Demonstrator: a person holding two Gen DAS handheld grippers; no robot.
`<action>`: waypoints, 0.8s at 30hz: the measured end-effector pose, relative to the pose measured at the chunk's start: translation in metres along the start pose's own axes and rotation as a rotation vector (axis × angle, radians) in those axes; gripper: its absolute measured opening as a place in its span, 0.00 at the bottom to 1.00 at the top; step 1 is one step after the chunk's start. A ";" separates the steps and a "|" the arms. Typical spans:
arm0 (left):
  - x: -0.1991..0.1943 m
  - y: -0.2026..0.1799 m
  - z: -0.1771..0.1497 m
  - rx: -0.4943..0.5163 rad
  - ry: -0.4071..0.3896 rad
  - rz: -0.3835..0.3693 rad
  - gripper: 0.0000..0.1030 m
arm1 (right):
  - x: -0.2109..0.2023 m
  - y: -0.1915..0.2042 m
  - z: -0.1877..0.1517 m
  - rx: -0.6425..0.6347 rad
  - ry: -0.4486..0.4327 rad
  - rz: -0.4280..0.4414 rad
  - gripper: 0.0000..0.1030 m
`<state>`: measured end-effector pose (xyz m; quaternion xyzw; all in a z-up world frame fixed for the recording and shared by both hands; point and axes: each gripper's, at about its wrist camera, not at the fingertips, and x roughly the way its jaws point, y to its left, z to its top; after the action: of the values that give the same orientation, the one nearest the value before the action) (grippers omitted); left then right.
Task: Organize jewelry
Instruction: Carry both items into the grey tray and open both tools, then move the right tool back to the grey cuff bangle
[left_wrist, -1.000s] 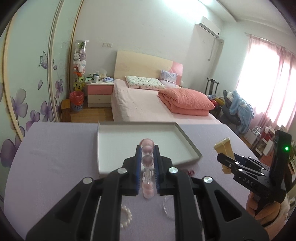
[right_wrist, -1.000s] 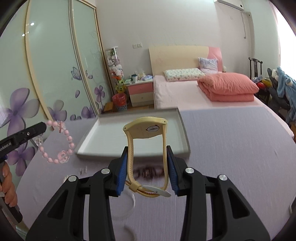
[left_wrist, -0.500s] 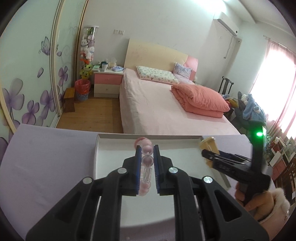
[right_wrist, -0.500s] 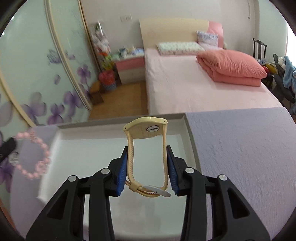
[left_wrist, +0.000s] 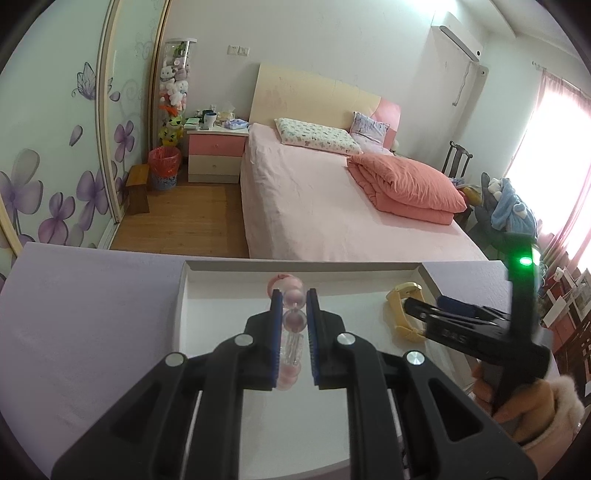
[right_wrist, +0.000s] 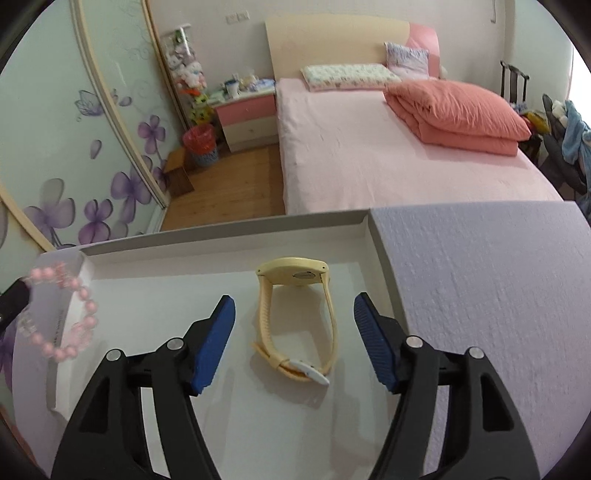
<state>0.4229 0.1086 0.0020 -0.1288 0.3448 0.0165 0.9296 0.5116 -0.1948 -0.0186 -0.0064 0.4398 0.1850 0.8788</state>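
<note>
Right tool (right_wrist: 294, 334) released, jaws spread wide and clear of the yellow watch (right_wrist: 297, 321). The watch sits on the floor of the white tray (right_wrist: 380, 251), in its right half near the right wall, directly between the open fingers and a bit ahead of them. It rests on its strap loop with the case at the far end and the buckle at the near end, so its long axis runs along the tool's pointing direction. Looks placed; the right side only needs to back straight out without clipping the strap.

Left tool (left_wrist: 293, 332) clenched on the pink bead bracelet (left_wrist: 291, 321), beads stacked between the blue pads (left_wrist: 275, 332), loop hanging below. It hovers over the left-centre part of the tray; in the right view the bracelet (right_wrist: 62, 314) shows at the tray's left wall, above it and not resting. Probable next step: lower and let go of the bracelet. Key relation: bare tray floor lies straight down and ahead of the left tool, with the watch well apart to its right. The tray sits at the bench (right_wrist: 480, 277) far edge, and the left hand is the nearer one for that spot.
</note>
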 end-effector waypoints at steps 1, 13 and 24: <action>0.003 0.000 0.000 0.001 0.002 0.001 0.13 | -0.005 0.000 -0.001 -0.005 -0.016 0.007 0.69; 0.049 0.010 0.008 -0.048 0.056 0.045 0.13 | -0.020 0.006 -0.012 -0.125 -0.110 -0.056 0.69; 0.013 0.021 0.004 -0.056 0.011 0.101 0.47 | -0.045 0.006 -0.029 -0.150 -0.160 -0.032 0.69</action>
<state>0.4331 0.1296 -0.0084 -0.1374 0.3555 0.0724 0.9217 0.4630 -0.2082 -0.0005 -0.0645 0.3530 0.2032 0.9110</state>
